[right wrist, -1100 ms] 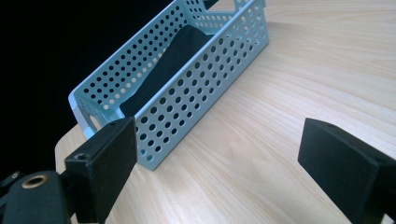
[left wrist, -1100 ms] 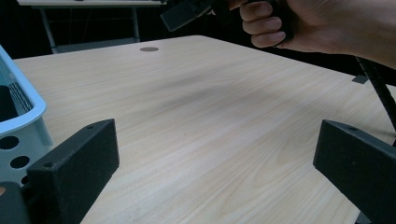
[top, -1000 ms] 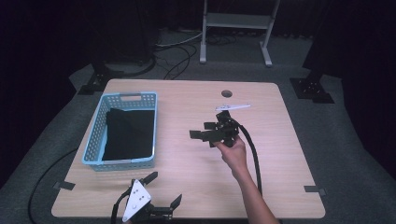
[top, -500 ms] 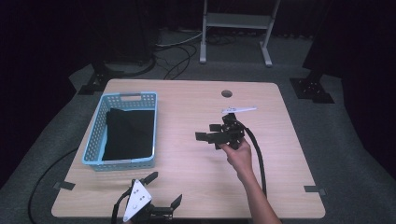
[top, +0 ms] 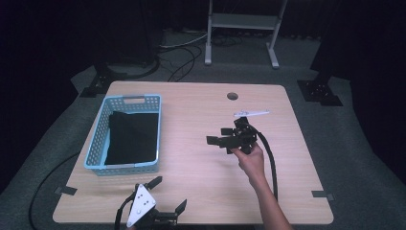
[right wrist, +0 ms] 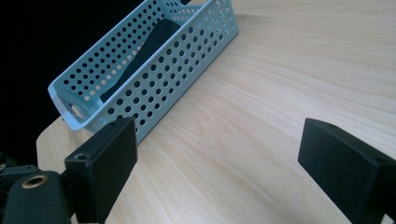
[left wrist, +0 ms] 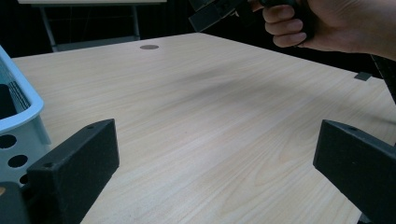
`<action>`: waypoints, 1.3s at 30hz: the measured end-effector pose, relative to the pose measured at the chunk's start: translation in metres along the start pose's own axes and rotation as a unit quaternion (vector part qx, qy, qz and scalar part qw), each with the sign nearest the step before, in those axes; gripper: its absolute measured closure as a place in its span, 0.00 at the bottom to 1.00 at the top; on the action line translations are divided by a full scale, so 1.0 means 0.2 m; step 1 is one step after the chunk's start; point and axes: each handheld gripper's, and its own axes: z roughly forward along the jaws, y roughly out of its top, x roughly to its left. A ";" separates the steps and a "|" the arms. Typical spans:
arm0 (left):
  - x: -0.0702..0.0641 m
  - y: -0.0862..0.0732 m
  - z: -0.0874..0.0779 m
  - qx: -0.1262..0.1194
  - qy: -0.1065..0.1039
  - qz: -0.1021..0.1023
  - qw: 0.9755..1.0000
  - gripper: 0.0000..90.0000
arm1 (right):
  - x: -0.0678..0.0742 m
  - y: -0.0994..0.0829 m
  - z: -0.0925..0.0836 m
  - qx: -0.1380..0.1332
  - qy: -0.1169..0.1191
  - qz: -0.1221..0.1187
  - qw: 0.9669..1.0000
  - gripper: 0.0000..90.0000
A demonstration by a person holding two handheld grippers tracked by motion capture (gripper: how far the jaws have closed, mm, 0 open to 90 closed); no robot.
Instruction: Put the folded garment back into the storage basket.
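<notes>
Both grippers' fingers (right wrist: 100, 161) wide apart, nothing held.

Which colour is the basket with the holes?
Light blue basket, seen best in the right gripper view.

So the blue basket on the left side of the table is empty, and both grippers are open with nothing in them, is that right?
Not quite: the blue basket is not empty. A dark, black item lies inside it, as the high view shows. The rest stands: the basket is on the left side of the table, and the left gripper and right gripper are open with nothing between their jaws.
</notes>
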 end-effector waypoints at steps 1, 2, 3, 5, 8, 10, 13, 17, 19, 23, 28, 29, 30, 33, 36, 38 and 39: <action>0.00 0.00 0.00 0.000 0.000 0.000 1.000 0.00 | 0.00 0.00 0.00 0.000 -0.001 0.001 1.000 0.13; 0.00 0.00 0.00 0.000 0.000 0.000 1.000 0.00 | 0.00 0.00 0.00 0.001 -0.001 0.000 1.000 0.13; 0.00 0.00 0.00 0.000 0.000 0.000 1.000 0.00 | 0.00 0.00 -0.01 0.001 -0.002 -0.001 1.000 0.13; 0.00 0.00 0.00 0.000 0.001 0.000 1.000 0.00 | -0.01 -0.01 -0.01 0.002 -0.004 -0.002 1.000 0.13; 0.00 0.00 0.00 0.000 0.000 -0.001 1.000 0.00 | -0.01 -0.01 -0.02 0.004 -0.006 -0.003 1.000 0.13; 0.00 0.00 0.00 0.001 0.000 0.000 1.000 0.00 | -0.01 -0.01 -0.02 0.004 -0.008 -0.003 1.000 0.13; 0.00 0.00 0.00 0.002 0.000 0.000 1.000 0.00 | -0.02 -0.02 -0.04 0.002 -0.011 -0.001 1.000 0.13; 0.00 0.00 0.00 0.001 0.000 0.000 1.000 0.00 | -0.03 -0.02 -0.06 0.000 -0.016 -0.002 1.000 0.13; 0.00 0.00 0.00 0.000 0.001 0.000 1.000 0.00 | -0.04 -0.02 -0.07 -0.001 -0.017 -0.001 1.000 0.13; 0.00 0.00 0.00 0.001 0.001 -0.001 1.000 0.00 | -0.05 -0.04 -0.08 -0.004 -0.021 0.000 1.000 0.13; 0.00 0.00 0.00 0.002 0.000 -0.001 1.000 0.00 | -0.07 -0.07 -0.10 -0.006 -0.024 0.008 1.000 0.13; 0.00 0.00 0.00 0.002 -0.001 -0.001 1.000 0.00 | -0.08 -0.07 -0.11 -0.007 -0.025 0.009 1.000 0.13; 0.00 0.00 0.00 0.002 -0.001 -0.001 1.000 0.00 | -0.08 -0.08 -0.11 -0.008 -0.025 0.010 1.000 0.13; -0.01 0.00 0.00 0.002 0.001 0.000 1.000 0.00 | -0.08 -0.08 -0.12 -0.003 -0.029 0.010 1.000 0.13; 0.00 0.00 0.00 0.002 0.001 0.000 1.000 0.00 | -0.09 -0.08 -0.13 -0.003 -0.034 0.007 0.999 0.13; 0.00 0.00 0.00 0.001 0.001 -0.001 1.000 0.00 | -0.09 -0.08 -0.14 0.000 -0.036 0.008 0.999 0.13; 0.00 0.00 0.00 0.001 0.002 -0.001 1.000 0.00 | -0.09 -0.09 -0.15 0.002 -0.040 0.008 0.999 0.13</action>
